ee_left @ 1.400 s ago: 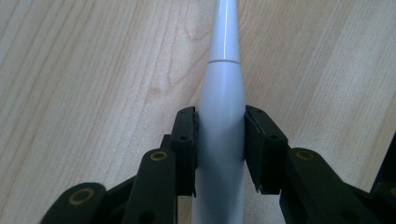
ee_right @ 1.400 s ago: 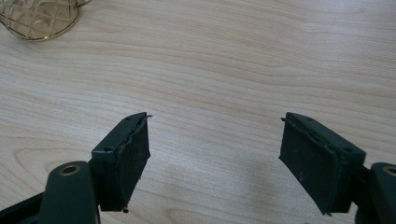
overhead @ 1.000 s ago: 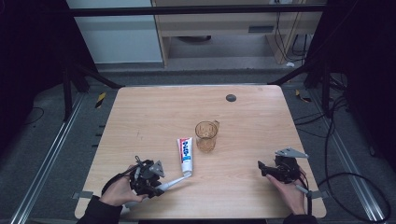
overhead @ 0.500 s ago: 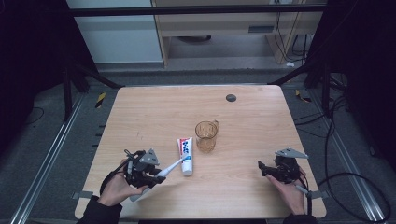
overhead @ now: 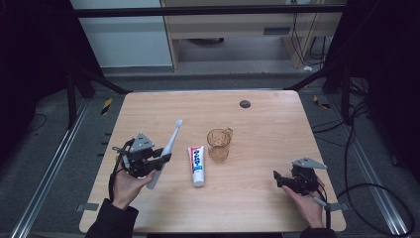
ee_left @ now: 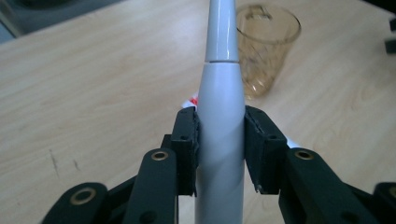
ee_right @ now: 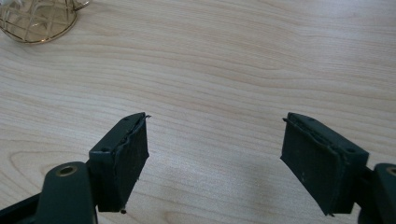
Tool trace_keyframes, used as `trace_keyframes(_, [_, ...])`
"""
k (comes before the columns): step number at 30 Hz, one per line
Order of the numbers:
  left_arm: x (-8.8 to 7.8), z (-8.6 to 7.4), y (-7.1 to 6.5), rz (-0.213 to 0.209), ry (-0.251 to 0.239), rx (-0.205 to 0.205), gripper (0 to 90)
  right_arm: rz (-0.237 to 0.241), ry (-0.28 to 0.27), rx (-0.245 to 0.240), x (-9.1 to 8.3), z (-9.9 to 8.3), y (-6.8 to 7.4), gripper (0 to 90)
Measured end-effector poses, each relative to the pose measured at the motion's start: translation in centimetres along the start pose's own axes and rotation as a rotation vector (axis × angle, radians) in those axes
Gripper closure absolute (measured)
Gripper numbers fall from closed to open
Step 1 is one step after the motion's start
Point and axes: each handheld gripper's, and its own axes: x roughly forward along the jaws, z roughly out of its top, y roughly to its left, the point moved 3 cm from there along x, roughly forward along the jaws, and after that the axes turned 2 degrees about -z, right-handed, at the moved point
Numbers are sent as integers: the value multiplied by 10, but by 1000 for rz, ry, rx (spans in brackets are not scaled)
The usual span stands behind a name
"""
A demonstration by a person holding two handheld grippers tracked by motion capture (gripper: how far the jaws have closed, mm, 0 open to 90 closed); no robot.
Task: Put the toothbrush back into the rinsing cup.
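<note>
At the left, the left gripper [overhead: 159, 159] is holding a toothbrush [overhead: 167, 148] by its thick handle; in the left gripper view both pads [ee_left: 188, 144] are pressing on the handle [ee_left: 219, 135] from the two sides. The toothbrush is off the table [overhead: 148, 106], tilted, with its head pointing up and away from the person. I think the step in hand is the lifting of the toothbrush, probably to bring it to the cup [overhead: 218, 144]. The next move, in my judgement, is asking to carry it to the right, above the cup's rim, and then to lower it inside, perhaps handle first after a turn of the wrist. The left hand [overhead: 130, 186] is holding the gripper from below, the forearm coming in from the near edge.

In the middle, a toothpaste tube [overhead: 196, 164] is lying flat just beside the cup, on its near left side.

At the right, the right gripper [overhead: 278, 178] is resting low near the table's near right corner, pointing to the left. Its jaws are standing moderately apart and have just been opening a little, with nothing between the pads [ee_right: 122, 158].
</note>
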Motion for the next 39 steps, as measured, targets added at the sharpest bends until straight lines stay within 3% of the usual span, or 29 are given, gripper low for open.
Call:
trace_keyframes(5, [12, 15, 3, 25, -82, -51, 667, 5, -10, 4, 1, 0, 1, 216])
trace_keyframes(15, [34, 38, 0, 74, -222, -98, 667, 9, -26, -6, 1, 0, 2, 206])
trace_keyframes(27, [52, 75, -5, 95, -355, -112, 667, 11, -29, -7, 3, -1, 1, 195])
trace_keyframes(34, [63, 85, -8, 88, -410, -130, 666, 13, -36, -4, 3, -2, 0, 191])
trace_keyframes(39, [70, 92, -13, 81, -442, -121, 666, 13, -41, -6, 3, -1, 1, 189])
